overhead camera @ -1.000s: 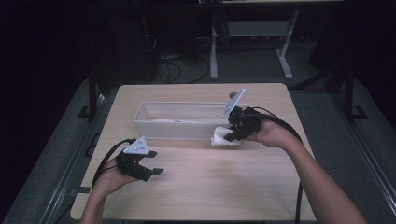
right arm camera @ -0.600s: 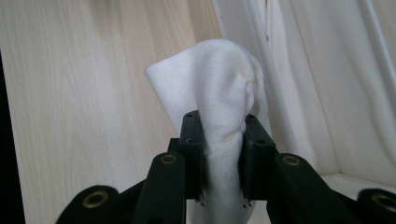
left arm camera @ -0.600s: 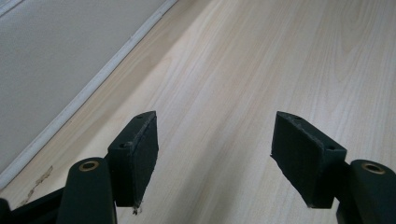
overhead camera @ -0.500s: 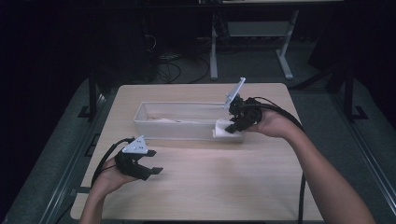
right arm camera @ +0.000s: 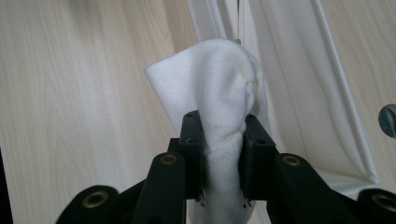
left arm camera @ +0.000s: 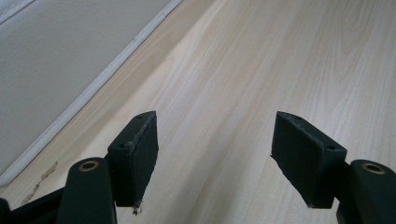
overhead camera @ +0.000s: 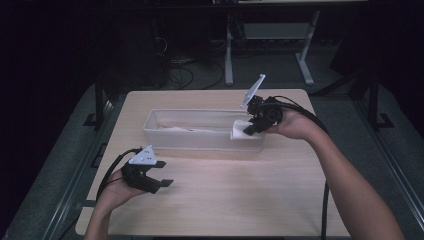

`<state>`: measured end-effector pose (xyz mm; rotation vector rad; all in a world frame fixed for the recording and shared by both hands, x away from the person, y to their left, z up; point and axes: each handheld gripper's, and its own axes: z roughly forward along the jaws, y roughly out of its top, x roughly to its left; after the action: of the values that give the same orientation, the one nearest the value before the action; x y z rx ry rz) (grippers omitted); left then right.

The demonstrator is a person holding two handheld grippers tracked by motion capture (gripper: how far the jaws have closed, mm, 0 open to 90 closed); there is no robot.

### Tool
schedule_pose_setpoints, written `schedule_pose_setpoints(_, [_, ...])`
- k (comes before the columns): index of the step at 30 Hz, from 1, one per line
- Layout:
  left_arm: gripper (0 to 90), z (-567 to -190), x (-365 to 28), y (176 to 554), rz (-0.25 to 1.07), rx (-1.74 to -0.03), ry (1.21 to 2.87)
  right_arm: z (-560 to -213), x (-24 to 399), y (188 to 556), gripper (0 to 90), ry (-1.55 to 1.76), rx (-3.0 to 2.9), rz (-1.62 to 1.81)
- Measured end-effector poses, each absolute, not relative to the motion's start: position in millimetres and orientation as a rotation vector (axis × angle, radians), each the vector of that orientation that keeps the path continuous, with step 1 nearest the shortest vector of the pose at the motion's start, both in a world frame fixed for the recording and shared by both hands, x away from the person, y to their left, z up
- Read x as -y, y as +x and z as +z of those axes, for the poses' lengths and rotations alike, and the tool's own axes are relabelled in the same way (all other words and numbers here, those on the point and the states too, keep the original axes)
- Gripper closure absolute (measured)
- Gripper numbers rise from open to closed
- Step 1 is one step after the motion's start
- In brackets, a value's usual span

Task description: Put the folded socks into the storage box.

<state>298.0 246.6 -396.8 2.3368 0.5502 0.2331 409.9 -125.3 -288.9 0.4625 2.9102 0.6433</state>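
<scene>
High view: a person seated at a light wooden table [overhead camera: 240,200] holds a two-jaw gripper in each hand, with a long white tray [overhead camera: 165,134] lying crosswise on the far half of the tabletop. The right gripper [overhead camera: 248,130] hangs at the tray's right end, jaws clamped on a folded white cloth [overhead camera: 239,131] that sits at or just above the rim there; whether the cloth already touches the tray floor cannot be told from this angle. In the right gripper view the cloth [right arm camera: 219,93] bulges upward between the two black jaws, pinched tight at its lower fold, with the tray's white wall [right arm camera: 299,70] running behind it and bare wood to the left. The left gripper [overhead camera: 159,181] rests near the table's front left corner, well apart from the tray, its jaws spread wide and holding nothing; the left gripper view confirms the gap, showing bare wood grain between the two pads [left arm camera: 140,149] and the tray's side wall [left arm camera: 56,65] at upper left. Judged from this, the cloth has been picked up and carried to the tray, so the work appears well advanced; what remains is to lower it inside, release it, and withdraw. Some pale material already lies in the tray's middle [overhead camera: 190,129], indistinct. No brand, label or legible writing appears on any object.
</scene>
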Motion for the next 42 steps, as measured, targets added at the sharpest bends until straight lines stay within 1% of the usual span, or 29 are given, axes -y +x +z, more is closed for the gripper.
schedule_pose_setpoints(18, [31.6,-398,-254,300,0.231,-0.578,2.326,-282,131,439,73.4,0.501,-2.899,0.641])
schedule_pose_setpoints(28, [31.6,-400,-257,301,0.228,-0.589,2.326,-291,133,461,73.3,0.544,-2.904,0.631])
schedule_pose_setpoints(42, [31.6,-399,-259,301,0.234,-0.592,2.321,-308,137,478,73.1,0.616,-2.924,0.605])
